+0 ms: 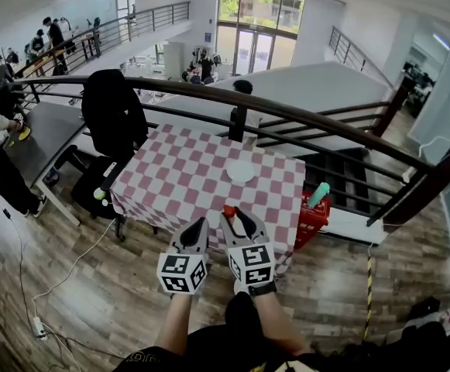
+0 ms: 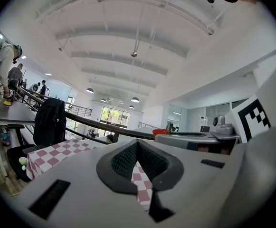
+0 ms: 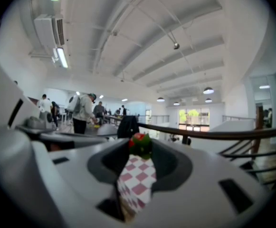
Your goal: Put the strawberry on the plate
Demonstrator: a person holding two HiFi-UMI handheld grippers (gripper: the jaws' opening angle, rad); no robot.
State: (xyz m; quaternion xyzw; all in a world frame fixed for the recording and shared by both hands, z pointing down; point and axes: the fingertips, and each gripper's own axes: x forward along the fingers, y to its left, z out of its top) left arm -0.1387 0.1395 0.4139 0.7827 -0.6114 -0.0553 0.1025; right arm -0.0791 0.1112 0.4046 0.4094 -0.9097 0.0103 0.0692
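Note:
A small red strawberry [image 1: 229, 210] with green leaves sits at the tip of my right gripper [image 1: 231, 216], over the near edge of the red-and-white checked table [image 1: 178, 177]. In the right gripper view the jaws pinch the strawberry [image 3: 139, 143] at their tips, so the right gripper [image 3: 140, 148] is shut on it. The white plate [image 1: 240, 171] lies further in on the table, beyond the strawberry and slightly right. My left gripper [image 1: 201, 225] hangs just left of the right one, above the table's front edge. The left gripper [image 2: 138, 144] has its jaws together and holds nothing.
A black jacket [image 1: 115, 111] hangs on a chair at the table's far left corner. A red basket [image 1: 314, 212] with a teal bottle [image 1: 318, 194] stands on the floor right of the table. A dark handrail [image 1: 286, 113] runs behind. People stand at a grey table [image 1: 42, 134] on the left.

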